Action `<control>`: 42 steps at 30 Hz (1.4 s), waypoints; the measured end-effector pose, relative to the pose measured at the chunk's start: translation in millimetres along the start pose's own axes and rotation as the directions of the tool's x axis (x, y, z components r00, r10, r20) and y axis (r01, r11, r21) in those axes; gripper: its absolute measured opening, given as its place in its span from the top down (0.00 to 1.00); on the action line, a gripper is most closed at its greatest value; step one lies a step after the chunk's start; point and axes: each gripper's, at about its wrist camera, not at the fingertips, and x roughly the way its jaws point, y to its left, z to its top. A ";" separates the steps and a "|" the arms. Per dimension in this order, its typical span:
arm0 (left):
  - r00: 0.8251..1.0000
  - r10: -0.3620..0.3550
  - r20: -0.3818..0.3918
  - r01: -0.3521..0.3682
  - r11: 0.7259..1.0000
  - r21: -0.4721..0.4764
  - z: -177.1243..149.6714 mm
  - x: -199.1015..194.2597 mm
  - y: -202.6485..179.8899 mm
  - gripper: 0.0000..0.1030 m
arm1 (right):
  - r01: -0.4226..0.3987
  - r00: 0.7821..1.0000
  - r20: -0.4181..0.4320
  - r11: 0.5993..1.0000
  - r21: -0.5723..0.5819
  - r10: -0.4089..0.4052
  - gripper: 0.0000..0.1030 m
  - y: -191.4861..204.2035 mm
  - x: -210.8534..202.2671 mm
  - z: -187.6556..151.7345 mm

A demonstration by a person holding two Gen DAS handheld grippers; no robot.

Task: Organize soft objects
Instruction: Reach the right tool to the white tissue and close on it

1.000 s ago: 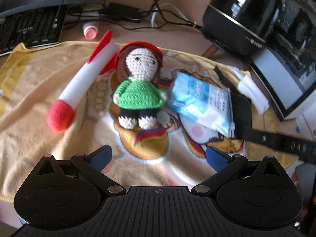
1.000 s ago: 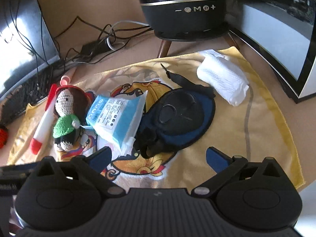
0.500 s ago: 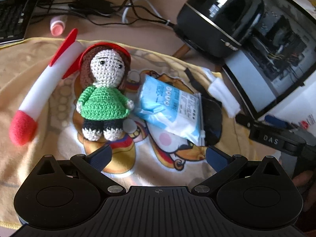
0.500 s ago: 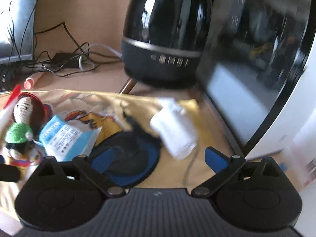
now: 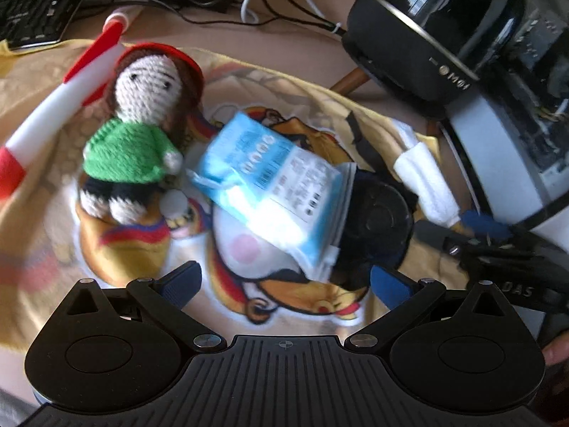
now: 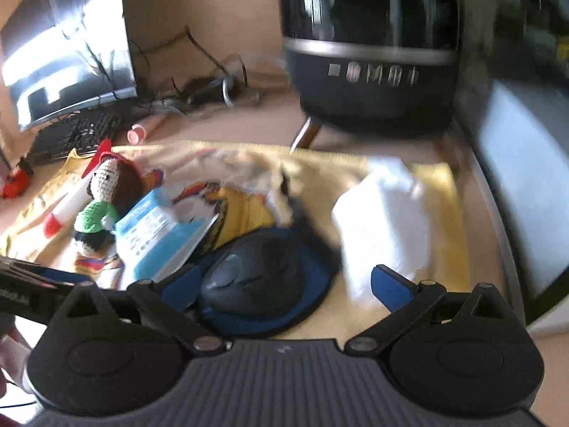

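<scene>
Both grippers, left gripper (image 5: 282, 284) and right gripper (image 6: 282, 283), are hovering with fingers apart, gripping nothing, while crochet doll (image 5: 131, 135), tissue pack (image 5: 274, 192), dark pouch (image 6: 263, 284) and white roll (image 6: 384, 227) are lying side by side ahead on the yellow towel (image 5: 42, 185) (sorted or not, can't tell).

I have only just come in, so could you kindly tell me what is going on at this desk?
A person is holding two handheld grippers over a yellow printed cloth strewn with soft things. The left gripper hangs open in front of a light-blue plastic packet, beside a crocheted doll in a green jumper. The right gripper is open too, above a dark blue round padded item and a white folded cloth. Neither gripper holds anything.
</scene>
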 end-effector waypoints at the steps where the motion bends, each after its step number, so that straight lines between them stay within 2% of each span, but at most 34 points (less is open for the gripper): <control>1: 1.000 0.016 0.003 -0.016 1.000 -0.016 -2.2 1.6 -4.7 0.00 | 0.040 0.999 0.038 0.998 -0.055 -0.038 0.00 0.1 -1.5 0.8; 4: 1.000 0.024 0.007 -0.024 0.997 -0.074 -12.5 4.4 -15.2 0.00 | 0.135 0.990 0.073 0.976 -0.169 -0.124 0.00 -5.5 7.3 4.6; 5: 1.000 0.018 0.010 -0.017 0.996 -0.085 -15.9 3.7 -17.7 0.00 | 0.134 0.990 0.063 0.976 -0.172 -0.124 0.00 -11.3 12.6 6.6; 8: 1.000 0.006 0.030 -0.003 0.995 -0.097 -22.8 -4.4 -24.2 0.00 | 0.096 0.995 0.010 0.993 -0.072 -0.096 0.03 -32.4 28.5 15.9; 10: 0.999 -0.002 0.045 0.007 0.995 -0.101 -24.0 -10.2 -26.6 0.00 | 0.077 0.997 -0.017 0.997 -0.021 -0.078 0.13 -41.6 36.7 20.7; 13: 0.998 0.017 0.065 -0.011 0.996 -0.089 -19.8 -15.3 -26.4 0.00 | 0.078 0.996 -0.048 0.997 -0.022 -0.079 0.26 -44.7 48.1 26.2; 18: 0.999 0.005 0.039 -0.002 0.997 -0.081 -6.3 -7.6 -18.7 0.00 | 0.072 0.995 -0.067 0.997 0.035 -0.070 0.25 -41.7 43.6 34.7; 22: 0.998 -0.070 -0.002 0.070 0.997 -0.033 2.9 -3.3 -14.9 0.00 | -0.066 0.995 -0.084 0.992 -0.111 0.057 0.25 -6.5 52.2 44.3; 24: 0.994 -0.101 -0.031 0.102 0.995 0.018 5.2 -1.1 -15.0 0.00 | -0.135 0.988 -0.100 0.974 -0.183 0.119 0.25 11.1 56.6 49.2; 27: 0.989 -0.146 -0.019 0.147 0.981 0.124 -2.4 -4.8 -14.1 0.00 | -0.238 0.969 -0.131 0.928 -0.285 0.208 0.24 37.6 63.1 56.4; 29: 0.994 -0.110 -0.016 0.111 0.981 0.161 -10.2 -7.1 -9.8 0.00 | -0.304 0.952 -0.157 0.886 -0.350 0.264 0.22 55.3 67.4 61.2; 30: 0.997 -0.077 -0.025 0.079 0.985 0.152 -13.9 -8.3 -4.7 0.00 | -0.335 0.941 -0.172 0.862 -0.380 0.291 0.22 64.1 69.6 63.6; 32: 0.998 -0.054 -0.026 0.057 0.992 0.116 -16.2 -13.4 5.6 0.00 | -0.397 0.918 -0.203 0.806 -0.439 0.341 0.22 81.7 74.0 68.4; 35: 0.999 -0.031 0.020 0.030 0.998 0.057 -15.1 -24.4 20.6 0.00 | -0.455 0.888 -0.294 0.760 -0.464 0.352 0.26 102.3 92.4 69.1; 37: 0.999 -0.006 0.041 0.005 1.000 0.024 -16.1 -26.9 28.1 0.00 | -0.426 0.897 -0.327 0.780 -0.458 0.298 0.45 110.9 102.2 68.4; 40: 0.999 0.004 0.045 -0.002 0.999 -0.033 -20.0 -29.1 35.9 0.00 | -0.381 0.897 -0.326 0.895 -0.233 0.298 0.47 95.9 109.6 84.6; 41: 0.999 0.004 0.045 -0.002 0.999 -0.052 -21.3 -29.9 38.1 0.00 | -0.372 0.891 -0.318 0.922 -0.106 0.323 0.47 86.5 110.0 90.4; 42: 0.999 -0.001 0.054 0.004 0.998 -0.056 -21.5 -31.4 39.2 0.00 | -0.359 0.886 -0.307 0.933 0.023 0.348 0.47 77.1 110.4 96.2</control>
